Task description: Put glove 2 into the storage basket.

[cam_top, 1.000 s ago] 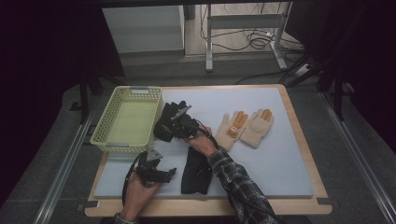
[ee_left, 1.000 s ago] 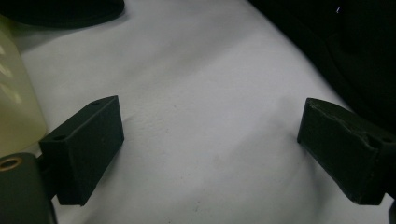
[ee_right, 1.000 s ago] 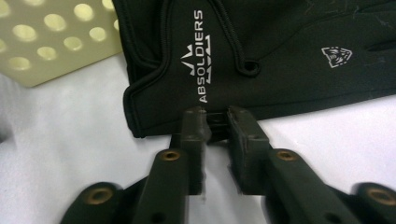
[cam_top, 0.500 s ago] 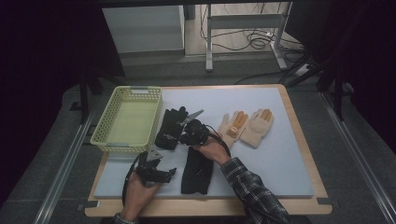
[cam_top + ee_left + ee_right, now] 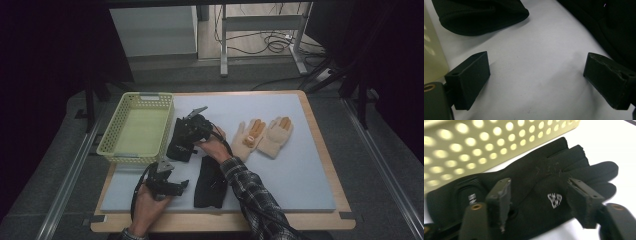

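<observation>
Basket (image 5: pixel 137 127) as landmark, on desk (image 5: pixel 310 165). Left gripper (image 5: pixel 167 185) below basket's near corner, fingers wide, nothing between. Black glove (image 5: pixel 181 142) lies flat just right of basket wall. Right gripper (image 5: pixel 192 125) over it, fingers just opened wide, not pressing the glove.

Four gloves are lying on the white table (image 5: pixel 310 165): two black gloves, one (image 5: pixel 181 137) beside the basket and one (image 5: pixel 210 182) nearer the table's front edge, and two cream gloves with orange fingers, one (image 5: pixel 249 134) lying just beside the other (image 5: pixel 276 136). One yellow perforated basket (image 5: pixel 116 145) is sitting at the left. Two handheld grippers, left (image 5: pixel 172 187) and right (image 5: pixel 192 131), are working over the table.
</observation>
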Tool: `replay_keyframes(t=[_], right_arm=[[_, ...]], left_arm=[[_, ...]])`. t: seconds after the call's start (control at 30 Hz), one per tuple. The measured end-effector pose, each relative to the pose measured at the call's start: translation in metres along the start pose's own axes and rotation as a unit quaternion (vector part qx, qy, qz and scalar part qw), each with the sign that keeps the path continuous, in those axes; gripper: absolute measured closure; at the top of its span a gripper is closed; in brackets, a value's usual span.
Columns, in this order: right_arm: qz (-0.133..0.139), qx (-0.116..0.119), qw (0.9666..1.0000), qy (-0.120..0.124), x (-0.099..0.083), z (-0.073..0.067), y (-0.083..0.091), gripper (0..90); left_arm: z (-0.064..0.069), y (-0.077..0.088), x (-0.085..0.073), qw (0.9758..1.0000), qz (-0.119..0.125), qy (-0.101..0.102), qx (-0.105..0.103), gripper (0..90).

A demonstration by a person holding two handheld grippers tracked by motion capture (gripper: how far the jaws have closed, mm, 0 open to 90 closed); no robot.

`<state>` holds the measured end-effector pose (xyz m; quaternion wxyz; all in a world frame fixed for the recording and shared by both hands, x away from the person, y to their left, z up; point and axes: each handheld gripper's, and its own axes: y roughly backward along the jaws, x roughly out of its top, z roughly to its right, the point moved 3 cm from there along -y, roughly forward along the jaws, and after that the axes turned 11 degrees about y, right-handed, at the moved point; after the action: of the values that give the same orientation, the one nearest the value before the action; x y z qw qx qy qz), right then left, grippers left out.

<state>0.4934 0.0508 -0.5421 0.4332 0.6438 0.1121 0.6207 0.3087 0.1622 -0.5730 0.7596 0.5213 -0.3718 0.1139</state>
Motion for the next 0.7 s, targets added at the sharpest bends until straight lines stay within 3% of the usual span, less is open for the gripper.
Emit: replay_keyframes(t=[0.03, 0.07, 0.1, 0.13, 0.17, 0.2, 0.27, 0.33, 0.5, 0.7], right_arm=[[-0.007, 0.000, 1.0000, 0.007, 0.000, 0.000, -0.005, 32.6], [-0.031, 0.002, 0.9993, 0.018, -0.003, -0.002, -0.015, 38.8], [-0.031, 0.002, 0.9993, 0.018, -0.003, -0.002, -0.015, 38.8], [-0.024, 0.025, 0.9994, -0.004, -0.003, -0.002, -0.015, 48.5], [-0.024, 0.025, 0.9994, -0.004, -0.003, -0.002, -0.015, 48.5], [-0.028, 0.031, 0.9991, -0.009, -0.003, -0.002, -0.013, 63.3], [-0.042, 0.023, 0.9988, -0.004, -0.002, -0.003, -0.011, 80.9], [-0.042, 0.027, 0.9987, -0.007, -0.002, -0.004, -0.010, 85.9], [-0.039, 0.028, 0.9988, -0.013, -0.003, -0.005, -0.007, 87.3], [-0.020, 0.035, 0.9991, -0.015, -0.001, -0.003, 0.010, 87.4]], left_arm=[[0.000, 0.000, 0.000, 1.0000, 0.000, 0.000, 0.000, 7.1], [0.000, 0.000, 0.000, 1.0000, 0.000, 0.000, 0.000, 7.1], [0.000, 0.000, 0.000, 1.0000, 0.000, 0.000, 0.000, 7.1], [0.000, 0.000, 0.000, 1.0000, 0.000, 0.001, 0.000, 7.2], [0.000, 0.000, 0.000, 1.0000, 0.000, 0.001, 0.000, 7.1], [0.000, 0.000, 0.000, 1.0000, -0.001, 0.000, 0.000, 7.1], [0.000, 0.000, 0.000, 1.0000, 0.000, 0.001, 0.000, 7.1], [0.000, 0.000, 0.000, 1.0000, 0.000, 0.001, -0.001, 7.1], [0.000, 0.000, 0.000, 1.0000, 0.000, 0.001, 0.000, 7.1], [0.000, 0.000, 0.000, 1.0000, 0.000, 0.000, -0.001, 7.2]])
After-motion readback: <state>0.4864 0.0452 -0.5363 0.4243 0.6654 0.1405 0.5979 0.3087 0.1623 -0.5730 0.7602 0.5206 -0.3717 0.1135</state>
